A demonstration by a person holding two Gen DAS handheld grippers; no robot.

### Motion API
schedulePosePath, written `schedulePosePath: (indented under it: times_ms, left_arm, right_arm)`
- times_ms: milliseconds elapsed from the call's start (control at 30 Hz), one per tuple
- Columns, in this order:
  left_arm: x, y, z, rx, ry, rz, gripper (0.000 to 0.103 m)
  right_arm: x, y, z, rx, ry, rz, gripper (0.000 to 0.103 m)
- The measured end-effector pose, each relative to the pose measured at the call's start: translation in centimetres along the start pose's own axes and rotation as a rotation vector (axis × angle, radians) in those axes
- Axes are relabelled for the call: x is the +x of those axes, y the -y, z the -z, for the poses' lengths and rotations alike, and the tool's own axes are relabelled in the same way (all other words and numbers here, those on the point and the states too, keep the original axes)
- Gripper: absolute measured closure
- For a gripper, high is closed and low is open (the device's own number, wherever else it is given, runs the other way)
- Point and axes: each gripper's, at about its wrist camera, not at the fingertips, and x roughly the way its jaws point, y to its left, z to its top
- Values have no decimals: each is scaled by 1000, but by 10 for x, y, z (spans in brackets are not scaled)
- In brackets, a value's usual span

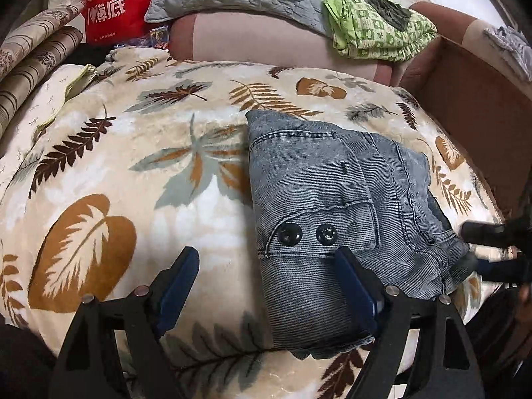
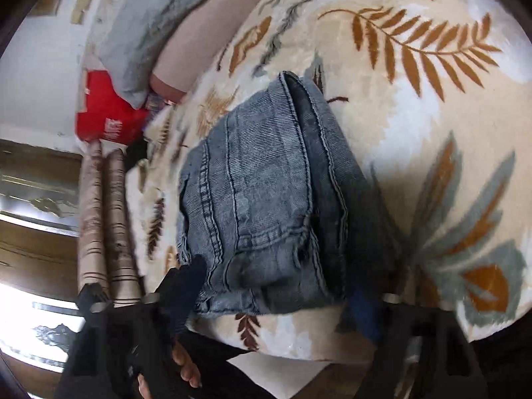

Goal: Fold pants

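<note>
The pants (image 1: 332,179) are seen as ribbed, faded denim with glossy buttons (image 1: 290,233); the blanket (image 1: 139,153) is seen as plush, slightly shiny cloth.

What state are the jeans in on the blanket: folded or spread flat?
Folded: the jeans lie as a compact stacked bundle on the leaf-print blanket, with no legs stretched out.

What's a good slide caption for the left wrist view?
Open left gripper above folded denim pants on a leaf-print blanket.
</note>
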Motion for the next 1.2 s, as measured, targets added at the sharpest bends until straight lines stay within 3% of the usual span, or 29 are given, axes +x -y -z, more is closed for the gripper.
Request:
schedulePosePath:
  times_ms: [33, 100, 233, 367, 433, 467, 500, 533, 600, 667, 733, 833, 867, 900, 967, 1000, 1033, 1067, 1133, 1200]
  left_arm:
    - [1, -1, 0, 1, -1, 3, 19]
    - [0, 1, -1, 2, -5, 4, 19]
    - [-1, 4, -8, 10, 8, 16, 19]
    - [-24, 19, -20, 16, 100, 38, 19]
    - [-13, 34, -20, 77, 66, 15, 19]
    - [1, 43, -16, 128, 2, -22, 19]
    - [19, 49, -9, 181, -56, -76, 19]
    - [24, 49, -5, 186, -54, -89, 19]
    - [23, 43, -5, 146, -44, -62, 19]
    - [24, 41, -6, 147, -48, -56, 17]
    - [25, 41, -5, 149, -42, -54, 17]
    - [25, 38, -4, 143, -37, -47, 17]
    - [25, 38, -5, 141, -36, -44, 17]
    - [25, 37, -5, 134, -39, -37, 17]
    - [22, 36, -7, 113, -48, -9, 17]
    - [16, 35, -11, 97, -47, -1, 17]
    - [9, 35, -13, 93, -26, -2, 17]
    - [1, 35, -15, 92, 14, -2, 17]
    - [-12, 40, -19, 104, 84, -10, 17]
    - [2, 48, -15, 149, 31, -44, 17]
  right_arm:
    - [5, -11, -3, -58, -7, 49, 71]
    - [10, -26, -5, -143, -14, 115, 91]
    - [-12, -62, 0, -341, 92, 224, 92]
    - [-8, -50, 6, -404, 146, 334, 91]
    - [12, -25, 6, -367, 98, 330, 77]
    - [19, -9, 7, -314, 66, 303, 76]
    - [13, -3, 9, -282, 91, 258, 69]
    - [7, -1, 9, -270, 96, 246, 53]
    - [-15, -2, 8, -231, 141, 234, 36]
    - [-40, -10, 6, -218, 203, 190, 37]
    - [-58, -19, 4, -183, 245, 89, 36]
    - [-49, -23, 2, -92, 169, -165, 37]
    - [-39, -19, 3, -63, 142, -199, 37]
    - [-28, -10, 5, -34, 122, -206, 37]
    - [6, 31, 8, 82, 68, -129, 40]
    - [20, 55, 13, 167, 47, -162, 55]
    - [19, 62, 15, 197, 71, -189, 56]
    - [12, 63, 15, 211, 75, -218, 55]
    - [-1, 48, 15, 155, 97, -174, 45]
    - [-8, 35, 14, 118, 106, -175, 43]
